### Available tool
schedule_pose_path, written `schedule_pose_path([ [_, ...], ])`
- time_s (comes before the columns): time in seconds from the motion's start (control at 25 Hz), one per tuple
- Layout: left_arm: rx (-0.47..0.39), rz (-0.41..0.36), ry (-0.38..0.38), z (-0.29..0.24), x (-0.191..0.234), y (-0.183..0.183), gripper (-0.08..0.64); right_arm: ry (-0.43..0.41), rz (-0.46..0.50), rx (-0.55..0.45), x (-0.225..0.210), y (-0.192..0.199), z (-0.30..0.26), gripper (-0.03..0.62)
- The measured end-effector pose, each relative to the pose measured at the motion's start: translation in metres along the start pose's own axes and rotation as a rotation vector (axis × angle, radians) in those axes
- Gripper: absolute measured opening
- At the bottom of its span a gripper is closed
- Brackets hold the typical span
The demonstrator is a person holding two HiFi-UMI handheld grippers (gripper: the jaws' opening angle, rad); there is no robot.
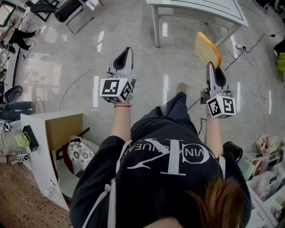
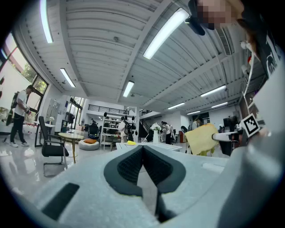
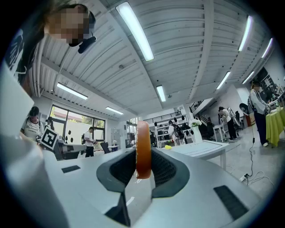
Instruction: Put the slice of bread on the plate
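The person stands over a shiny floor [image 1: 133, 31], one gripper held out level in each hand. The slice of bread [image 1: 206, 48] is up in the air on the right, clamped in the right gripper [image 1: 213, 69], whose jaws are part-way closed with both pads pressed against the slice's flat faces. The slice stands on edge. In the right gripper view only its brown crust shows, as a narrow upright band between the pads. From the head view its long axis runs out from the jaws toward the far side of the scene, leaning slightly left. Its pale broad face is turned to the left, with the crust along the right and far edges. About the nearest third of the slice sits between the jaws and the rest juts out beyond them.

The left gripper [image 1: 126, 51] is well apart to the left at about the same height. Its jaws are together and nothing is between them. A white table [image 1: 196, 9] stands on the floor farther off, beyond and between the two grippers.
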State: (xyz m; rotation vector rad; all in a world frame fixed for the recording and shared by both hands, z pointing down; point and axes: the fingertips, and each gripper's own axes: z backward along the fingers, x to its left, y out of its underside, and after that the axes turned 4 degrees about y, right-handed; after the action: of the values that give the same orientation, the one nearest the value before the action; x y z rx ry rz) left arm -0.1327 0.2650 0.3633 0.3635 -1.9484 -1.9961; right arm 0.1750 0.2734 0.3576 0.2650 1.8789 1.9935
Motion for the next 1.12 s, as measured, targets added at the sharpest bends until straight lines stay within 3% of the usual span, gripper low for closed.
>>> schedule_pose_path([
  [0.68, -0.014, 0.018, -0.019, 0.000, 0.015, -0.004, 0.008, 0.002, -0.023, -0.027, 0.003, -0.008, -0.013, 0.091],
  [1.12, 0.030, 0.055, -0.019, -0.017, 0.031, 0.010, 0.008, 0.036, -0.084, 0.009, -0.010, 0.004, -0.035, 0.092],
])
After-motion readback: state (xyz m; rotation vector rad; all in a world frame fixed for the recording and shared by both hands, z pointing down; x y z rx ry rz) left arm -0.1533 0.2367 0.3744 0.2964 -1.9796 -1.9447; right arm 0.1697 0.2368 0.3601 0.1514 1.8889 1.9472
